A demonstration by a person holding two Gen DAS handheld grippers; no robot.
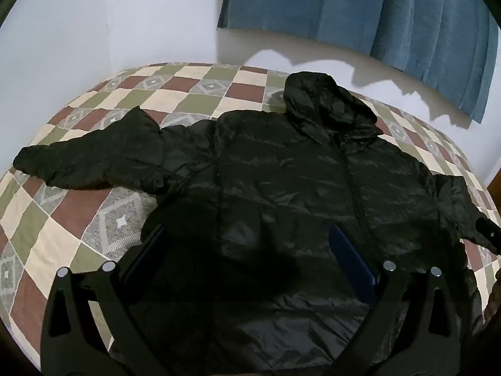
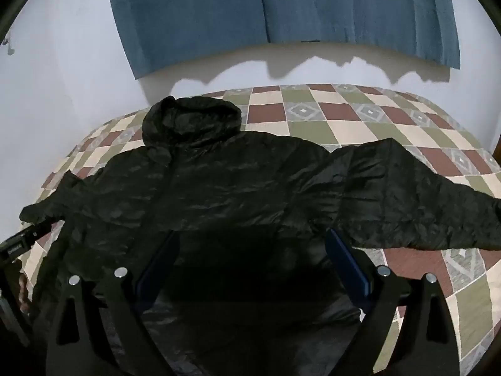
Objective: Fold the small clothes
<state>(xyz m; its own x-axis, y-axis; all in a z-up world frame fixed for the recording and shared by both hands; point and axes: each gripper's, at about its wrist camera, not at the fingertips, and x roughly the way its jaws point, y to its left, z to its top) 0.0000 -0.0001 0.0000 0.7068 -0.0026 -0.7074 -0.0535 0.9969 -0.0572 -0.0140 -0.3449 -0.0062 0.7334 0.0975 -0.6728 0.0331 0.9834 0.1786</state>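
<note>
Black hooded puffer jacket (image 1: pixel 297 172), spread front-up across the centre of a checkered bedspread (image 1: pixel 78 213), hood toward the blue curtain (image 2: pixel 281 9) at upper frame, sleeves outstretched; left claw (image 1: pixel 247 250) and right claw (image 2: pixel 250 253) both spread wide above its lower hem, holding nothing.

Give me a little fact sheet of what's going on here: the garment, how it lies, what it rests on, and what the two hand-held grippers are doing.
garment: black hooded puffer jacket
lay: spread flat, front up, zip closed, sleeves out to both sides, hood toward the wall
surface: checked quilt on a bed
behind: white wall, blue curtain
left hand-held gripper: open, above the jacket's lower part, holding nothing
right hand-held gripper: open, above the lower part too, holding nothing
folding: not yet begun
</note>
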